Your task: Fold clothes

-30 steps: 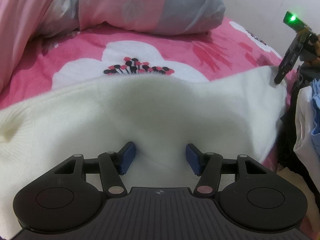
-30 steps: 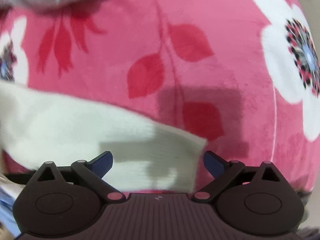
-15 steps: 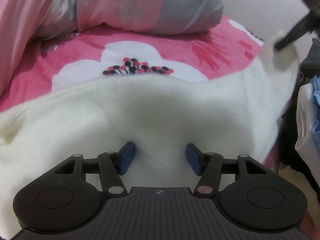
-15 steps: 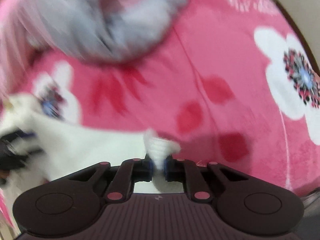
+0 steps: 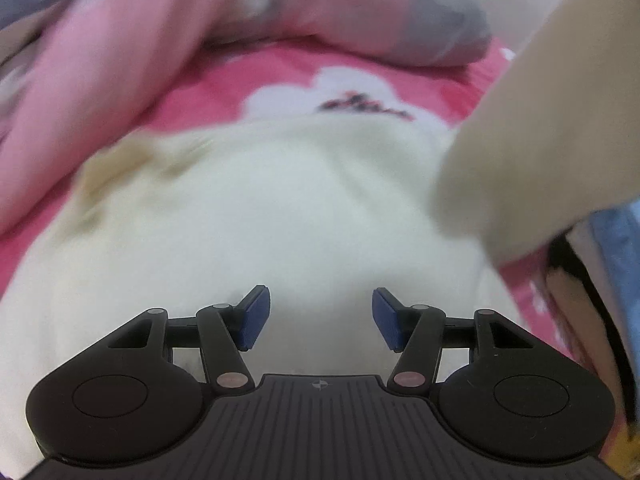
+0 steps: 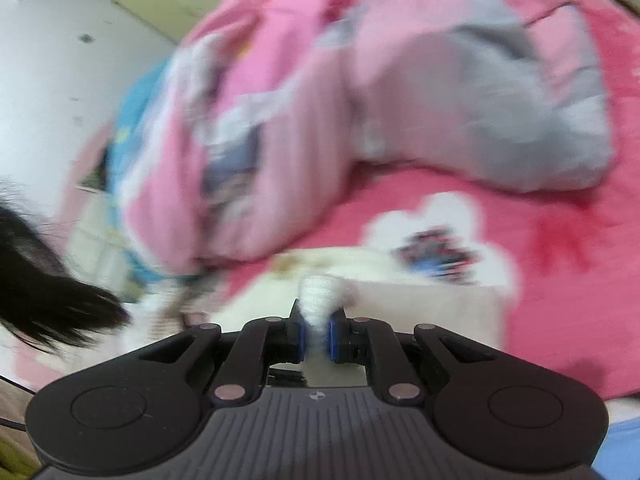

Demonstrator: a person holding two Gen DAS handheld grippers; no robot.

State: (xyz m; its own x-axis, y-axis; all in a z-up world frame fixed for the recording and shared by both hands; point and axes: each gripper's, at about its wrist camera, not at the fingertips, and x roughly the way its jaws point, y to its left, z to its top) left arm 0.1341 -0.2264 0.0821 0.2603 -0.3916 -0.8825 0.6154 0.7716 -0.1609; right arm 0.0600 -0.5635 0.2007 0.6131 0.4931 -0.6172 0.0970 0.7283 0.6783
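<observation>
Step in hand: a fold of the cream sweater [image 5: 280,216] is judged to be under way, its sleeve [image 5: 532,132] being carried across by the right tool [image 6: 317,330].
Right tool: its two blue pads are seen drawn together and clamped on the ribbed cuff [image 6: 320,296], which is bunched up between them.
Left tool [image 5: 320,316]: its pads are held well apart over the body of the sweater; nothing is gripped between them. Whether the pads touch the knit cannot be told through the blur.
Sweater: it is spread on the bed [image 5: 248,80], on the pink flowered blanket, directly ahead of and beneath the left tool.
Sleeve relative to the tools: in the left wrist view it is seen lifted, rising from the right of the body toward the upper right corner, above and to the right of the left tool.
Surroundings: a pink and grey quilt [image 6: 400,100] is heaped at the far side of the bed, beyond the sweater.
Next move, as judged: the cuff would have to be laid flat across the body before the clamp is let go, while the body is kept from dragging.
Blur: both views are smeared, so finer creases cannot be read.
</observation>
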